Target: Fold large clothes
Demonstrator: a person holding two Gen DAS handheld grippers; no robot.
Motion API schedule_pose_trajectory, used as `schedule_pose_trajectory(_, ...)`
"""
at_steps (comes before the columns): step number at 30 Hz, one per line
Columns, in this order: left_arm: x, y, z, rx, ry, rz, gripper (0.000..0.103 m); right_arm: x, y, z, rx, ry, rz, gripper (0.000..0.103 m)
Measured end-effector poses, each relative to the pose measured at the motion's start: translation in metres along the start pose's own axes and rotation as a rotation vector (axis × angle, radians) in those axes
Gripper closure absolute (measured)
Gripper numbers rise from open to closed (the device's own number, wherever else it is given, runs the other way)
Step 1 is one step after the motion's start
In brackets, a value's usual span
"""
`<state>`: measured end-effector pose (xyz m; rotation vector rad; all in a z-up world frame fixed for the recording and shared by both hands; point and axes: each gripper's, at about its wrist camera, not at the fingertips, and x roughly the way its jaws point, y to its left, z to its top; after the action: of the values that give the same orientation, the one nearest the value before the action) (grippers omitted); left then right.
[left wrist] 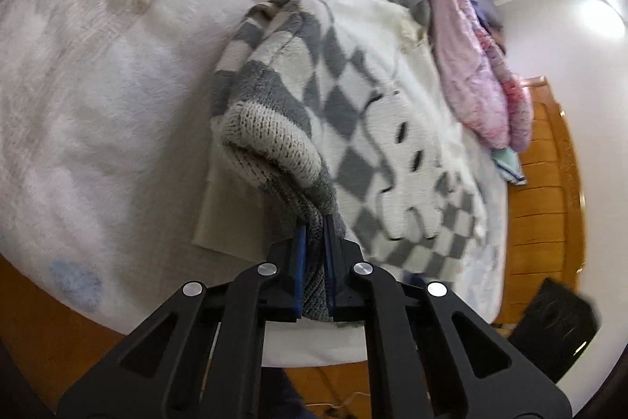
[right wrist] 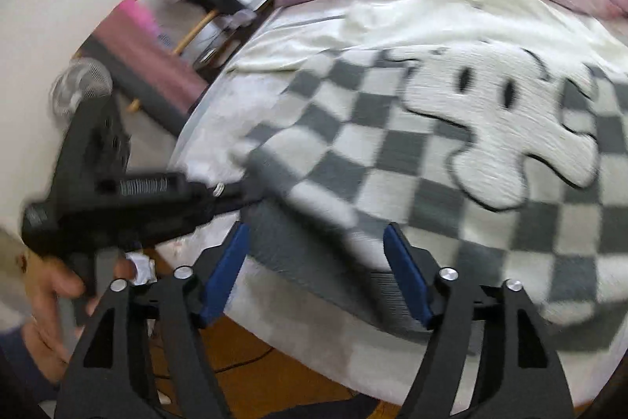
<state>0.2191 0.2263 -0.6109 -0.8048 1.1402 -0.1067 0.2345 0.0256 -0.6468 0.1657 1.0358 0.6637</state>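
Item: checkered sweater, grey and cream knit with a cartoon figure on the front, lay spread across the bed, its body running away from you toward the lilac quilt along the far side.

Left gripper: you had it clamped tight on the grey ribbed hem, at the corner nearest you, with a roll of knit lifted clear of the mattress and turned back so the cream inside showed. The cloth hung from the blue pads and trailed forward and to the right onto the rest of the garment.

Right gripper: you held it with its jaws spread wide, nothing pressed between them. The ribbed hem ran slantwise across the gap, from upper left to lower right, just ahead of the pads, but motion blur left it unclear whether they touched the cloth.

Left gripper in the right wrist view: it stood just to the left of the open jaws, your hand on its handle.

Judgement: the hem line was the axis that mattered. Your left hand already owned one end; the right sat nearest the free stretch of the same edge and probably needed to close there before the fold could carry toward the quilt.
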Motion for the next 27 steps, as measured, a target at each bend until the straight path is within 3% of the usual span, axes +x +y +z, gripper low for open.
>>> schedule_pose_trajectory(5, -0.009, -0.012, 0.004, -0.006, 0.006, -0.049, 0.096, 0.033, 0.012, 0.000, -0.078, 0.007, -0.062, 0.034)
schedule_pose_trajectory(11, -0.011, -0.026, 0.004, 0.008, 0.002, -0.075, 0.096, 0.040, 0.017, 0.004, -0.155, -0.049, -0.182, 0.023)
schedule_pose_trajectory(18, -0.015, -0.036, 0.006, 0.020, -0.004, -0.082, 0.096, 0.037, 0.032, 0.017, -0.325, -0.083, -0.290, 0.023)
schedule_pose_trajectory(22, -0.015, -0.039, 0.005, 0.010, 0.007, -0.080, 0.096, 0.049, 0.020, 0.025, -0.246, -0.064, -0.211, 0.023)
schedule_pose_trajectory(24, -0.013, -0.040, 0.003, 0.008, 0.008, -0.072, 0.097, 0.055, 0.017, 0.030, -0.242, -0.062, -0.183, 0.030)
schedule_pose_trajectory(26, -0.012, -0.042, 0.003, 0.005, -0.003, -0.076, 0.097, 0.058, 0.010, 0.036, -0.217, -0.059, -0.150, 0.060)
schedule_pose_trajectory(27, -0.011, -0.043, 0.004, 0.011, -0.007, -0.074, 0.097, 0.057, 0.009, 0.037, -0.208, -0.061, -0.135, 0.066)
